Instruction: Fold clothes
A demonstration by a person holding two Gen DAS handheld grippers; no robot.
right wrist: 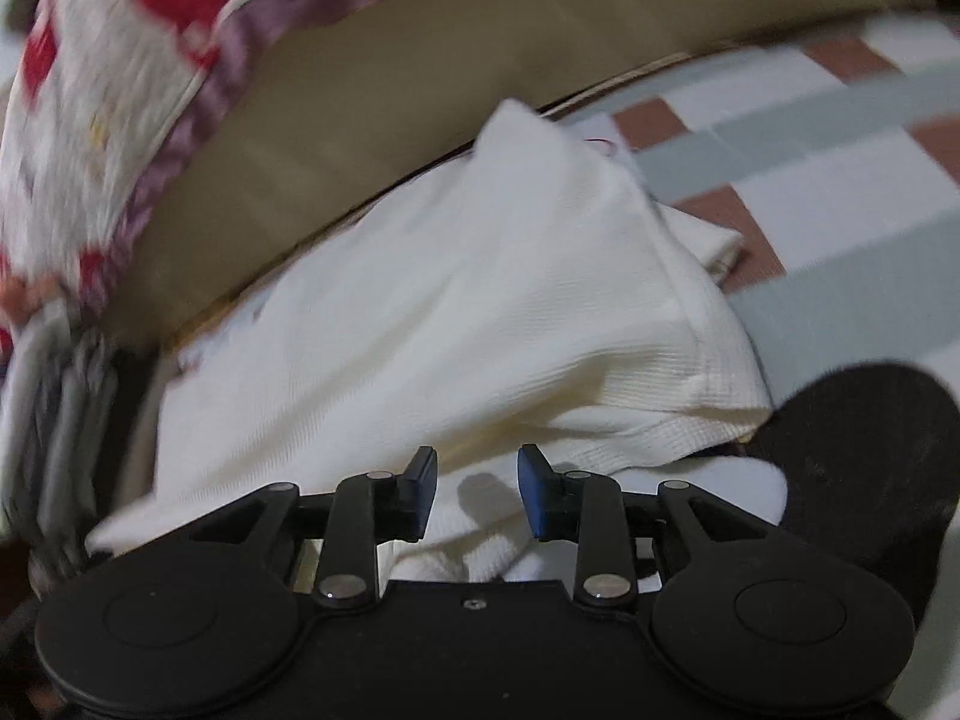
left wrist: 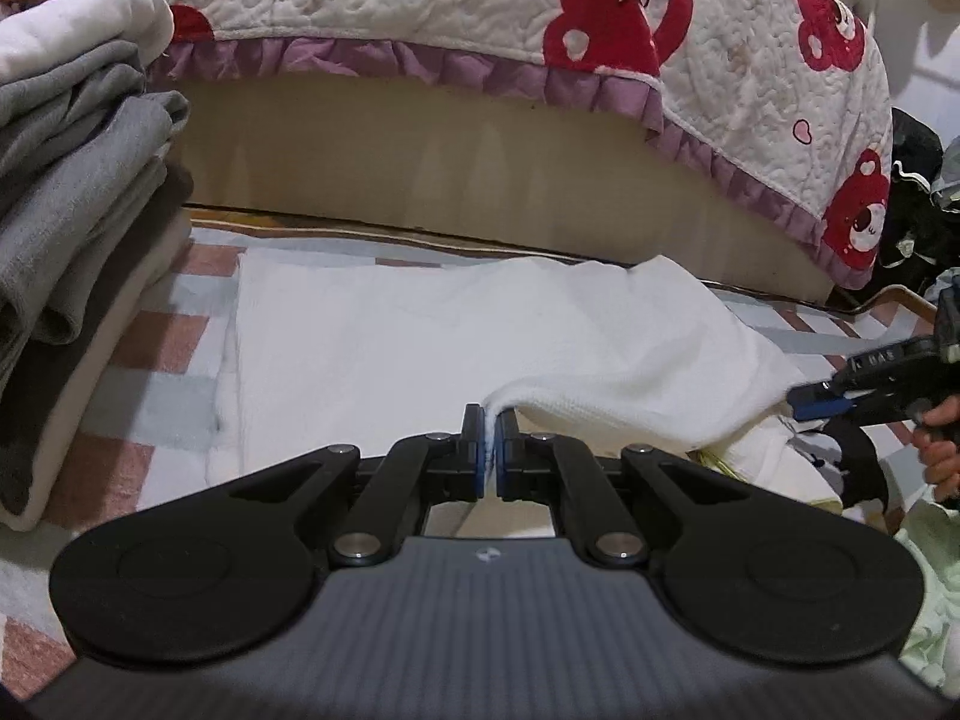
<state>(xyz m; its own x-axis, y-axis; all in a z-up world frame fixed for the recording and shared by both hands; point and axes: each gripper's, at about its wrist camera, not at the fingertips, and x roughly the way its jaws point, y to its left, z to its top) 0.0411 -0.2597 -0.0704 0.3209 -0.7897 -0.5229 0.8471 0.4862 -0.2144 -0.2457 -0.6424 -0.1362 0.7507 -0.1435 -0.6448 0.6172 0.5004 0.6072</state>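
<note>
A white knitted garment [left wrist: 420,330] lies spread on a checked sheet [left wrist: 150,396]. My left gripper [left wrist: 491,444] is shut on a pinched edge of it, and the cloth rises from the jaws toward the right. In the left wrist view my right gripper [left wrist: 807,405] reaches in from the right edge, held by a hand [left wrist: 939,444], at the garment's right border. In the right wrist view my right gripper [right wrist: 477,477] stands open over the white garment [right wrist: 450,312], with cloth lying under and between its blue-padded fingers.
A stack of folded grey and white clothes [left wrist: 78,228] sits at the left. A mattress side [left wrist: 450,180] under a red-and-white bear quilt [left wrist: 480,0] runs across the back. A black item [right wrist: 864,438] lies at the right of the garment.
</note>
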